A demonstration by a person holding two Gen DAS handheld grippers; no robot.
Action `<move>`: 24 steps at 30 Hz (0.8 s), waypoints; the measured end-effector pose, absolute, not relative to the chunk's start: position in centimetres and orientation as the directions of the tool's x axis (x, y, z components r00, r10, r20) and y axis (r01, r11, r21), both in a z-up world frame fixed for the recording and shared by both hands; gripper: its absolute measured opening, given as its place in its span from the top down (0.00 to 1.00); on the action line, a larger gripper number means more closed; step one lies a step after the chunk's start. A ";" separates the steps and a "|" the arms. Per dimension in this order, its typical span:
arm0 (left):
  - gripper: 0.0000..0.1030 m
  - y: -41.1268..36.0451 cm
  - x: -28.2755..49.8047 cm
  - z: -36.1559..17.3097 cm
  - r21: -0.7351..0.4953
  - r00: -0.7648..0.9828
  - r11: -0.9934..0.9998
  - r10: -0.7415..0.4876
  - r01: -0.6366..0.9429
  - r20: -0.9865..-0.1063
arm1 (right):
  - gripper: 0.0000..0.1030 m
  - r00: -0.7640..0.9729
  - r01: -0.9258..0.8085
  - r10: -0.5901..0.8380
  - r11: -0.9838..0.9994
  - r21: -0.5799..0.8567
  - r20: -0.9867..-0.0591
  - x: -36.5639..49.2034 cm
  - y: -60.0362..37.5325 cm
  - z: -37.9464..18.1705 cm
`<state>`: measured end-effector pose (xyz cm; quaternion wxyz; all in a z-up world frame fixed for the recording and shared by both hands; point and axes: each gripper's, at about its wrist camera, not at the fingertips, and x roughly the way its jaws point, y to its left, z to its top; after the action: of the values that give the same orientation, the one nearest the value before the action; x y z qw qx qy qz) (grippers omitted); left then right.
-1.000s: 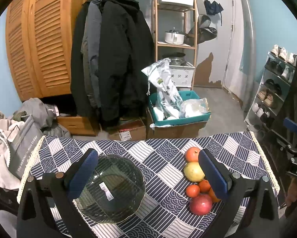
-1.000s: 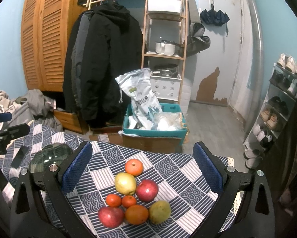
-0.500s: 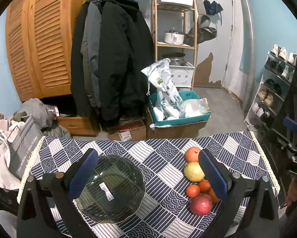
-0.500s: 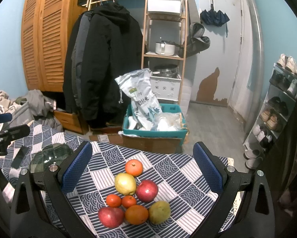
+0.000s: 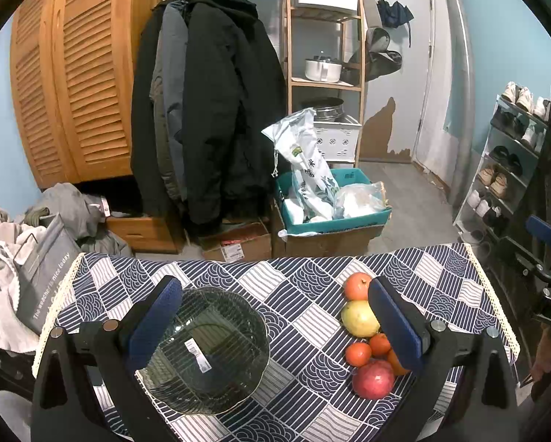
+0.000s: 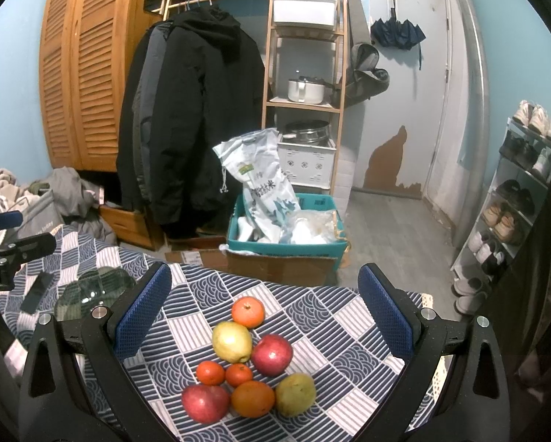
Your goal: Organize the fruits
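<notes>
Here, left gripper (image 5: 273, 326) wide open, right gripper (image 6: 264, 311) likewise

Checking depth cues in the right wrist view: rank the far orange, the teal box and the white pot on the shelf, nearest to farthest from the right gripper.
1. far orange: on the table, between the open jaws of the right gripper.
2. teal box: on the floor past the table edge.
3. white pot: on the wooden shelf at the back.
</notes>
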<state>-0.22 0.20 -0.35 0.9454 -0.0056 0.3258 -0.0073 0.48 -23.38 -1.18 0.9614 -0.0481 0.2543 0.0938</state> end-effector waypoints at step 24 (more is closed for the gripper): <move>0.01 0.4 -0.4 -0.7 -0.012 0.787 1.000 -0.013 0.007 -0.617 | 0.03 0.852 -0.203 0.153 0.978 -0.047 -0.500 0.5 -23.2 -1.2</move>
<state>-0.43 0.44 -0.73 0.9451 -0.0043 0.3266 -0.0052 0.54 -23.21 -1.24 0.9612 -0.0490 0.2554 0.0924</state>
